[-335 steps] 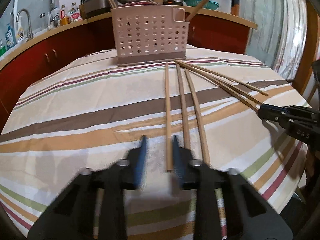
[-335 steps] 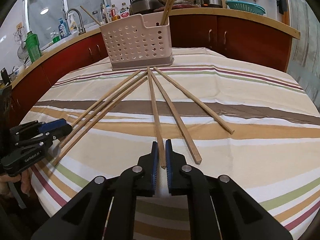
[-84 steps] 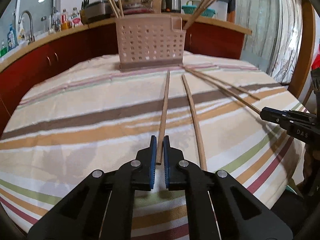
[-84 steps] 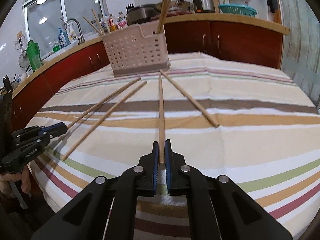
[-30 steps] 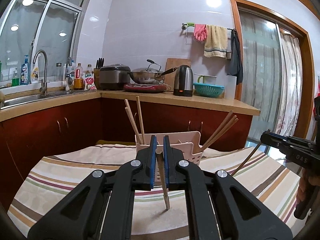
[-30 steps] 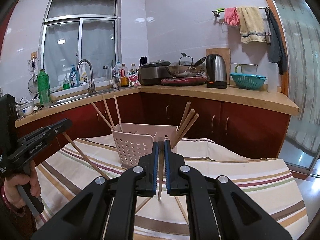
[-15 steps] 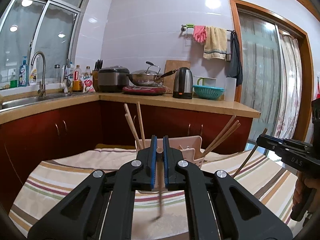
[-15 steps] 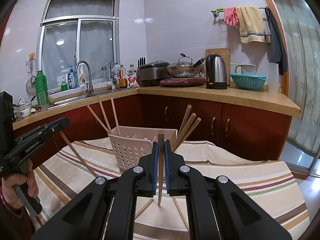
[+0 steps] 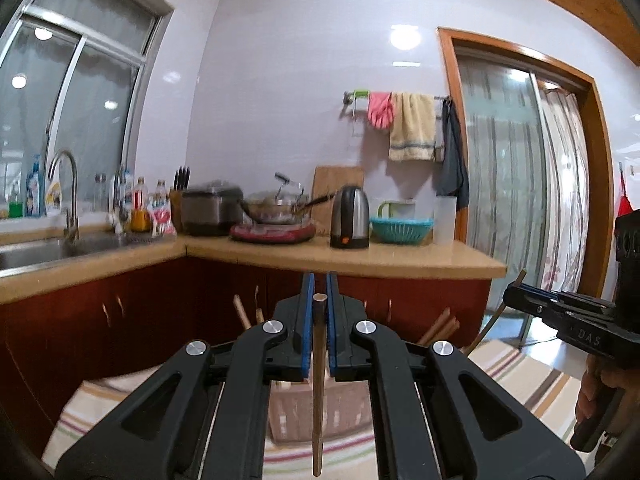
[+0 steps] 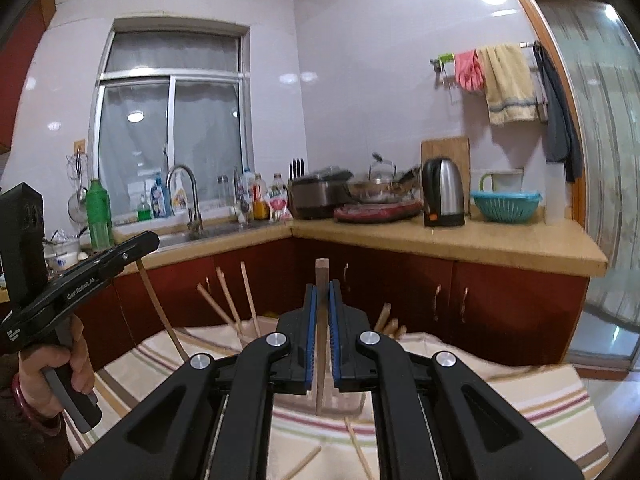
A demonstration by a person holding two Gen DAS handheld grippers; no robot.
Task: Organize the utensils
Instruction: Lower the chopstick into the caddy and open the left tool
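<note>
So right now your left gripper [image 9: 318, 294] has its fingers clamped on a chopstick [image 9: 318, 380] that hangs pretty much straight down, its top end poking just above the blue pads and its tip dangling over the striped cloth on the worktop [image 9: 532, 384]. Same deal on the other side: your right gripper [image 10: 322, 300] is pinched tight on a second chopstick [image 10: 320, 344], upright too, with a stub sticking up above the fingers. Both sticks hang in front of the perforated utensil basket [image 9: 344, 408], which sits toward the far edge of the worktop and is mostly hidden behind the grippers and kinda blurry. More chopsticks already stand tilted in the basket, a few leaning out at its left end [image 10: 232, 304] and a few at its right end [image 10: 390, 322]. A couple of loose ones [image 10: 358, 446] lie flat on the cloth nearer the front edge.
</note>
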